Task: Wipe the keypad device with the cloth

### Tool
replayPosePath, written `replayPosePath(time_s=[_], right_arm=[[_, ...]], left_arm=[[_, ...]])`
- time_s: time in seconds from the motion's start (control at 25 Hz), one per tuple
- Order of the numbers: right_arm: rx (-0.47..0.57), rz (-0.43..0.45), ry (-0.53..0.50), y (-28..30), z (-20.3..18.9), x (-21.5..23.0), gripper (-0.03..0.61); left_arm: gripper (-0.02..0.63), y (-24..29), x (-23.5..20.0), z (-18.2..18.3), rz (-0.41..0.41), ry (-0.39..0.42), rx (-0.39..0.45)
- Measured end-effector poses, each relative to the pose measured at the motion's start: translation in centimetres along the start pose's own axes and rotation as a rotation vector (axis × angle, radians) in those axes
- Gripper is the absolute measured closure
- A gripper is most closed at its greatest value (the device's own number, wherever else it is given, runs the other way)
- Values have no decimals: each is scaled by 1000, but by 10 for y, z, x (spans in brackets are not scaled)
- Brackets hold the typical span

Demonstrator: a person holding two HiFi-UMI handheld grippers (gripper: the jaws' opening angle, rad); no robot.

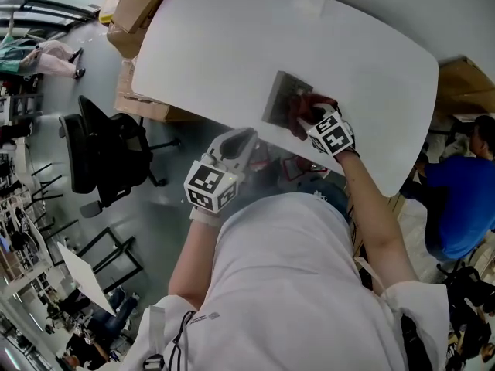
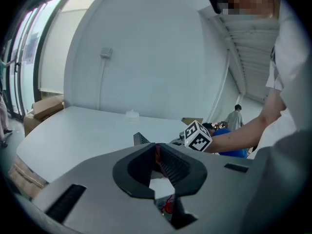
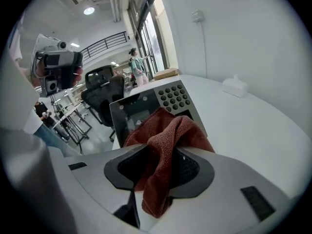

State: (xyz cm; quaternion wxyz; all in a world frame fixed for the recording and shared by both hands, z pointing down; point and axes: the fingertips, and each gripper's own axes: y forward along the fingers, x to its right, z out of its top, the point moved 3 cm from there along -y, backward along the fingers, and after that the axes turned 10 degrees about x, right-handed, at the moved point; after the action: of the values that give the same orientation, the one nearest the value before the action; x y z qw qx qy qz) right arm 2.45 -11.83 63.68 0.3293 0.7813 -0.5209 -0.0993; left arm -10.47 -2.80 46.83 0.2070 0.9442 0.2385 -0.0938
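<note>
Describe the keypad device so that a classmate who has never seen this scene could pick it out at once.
Find the big white rounded table; near its edge closest to the person sits the keypad device, a grey slab. It alone has a dark screen beside a block of round dark buttons, and a rust-red cloth partly covers it, unlike the plain small white box farther off.

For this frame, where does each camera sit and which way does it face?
Head view: on the person's head, looking steeply down at the table; the torso, left gripper and right gripper show.
Left gripper view: on the left gripper, facing across the table along its shut jaws; the person's right forearm shows.
Right gripper view: on the right gripper, facing the keypad device along jaws closed on the cloth.
Shared: head and right gripper views both show device and cloth.
</note>
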Motion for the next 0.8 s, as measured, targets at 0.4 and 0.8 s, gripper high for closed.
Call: replayPosePath(time_s=[0.4, 0.8], right_arm=[[146, -19, 66, -8, 50, -15, 472], [148, 10, 20, 8, 65, -32, 472]], left_arm=[[451, 59, -23, -49, -170, 18, -173], [453, 77, -18, -73, -254, 105, -262]])
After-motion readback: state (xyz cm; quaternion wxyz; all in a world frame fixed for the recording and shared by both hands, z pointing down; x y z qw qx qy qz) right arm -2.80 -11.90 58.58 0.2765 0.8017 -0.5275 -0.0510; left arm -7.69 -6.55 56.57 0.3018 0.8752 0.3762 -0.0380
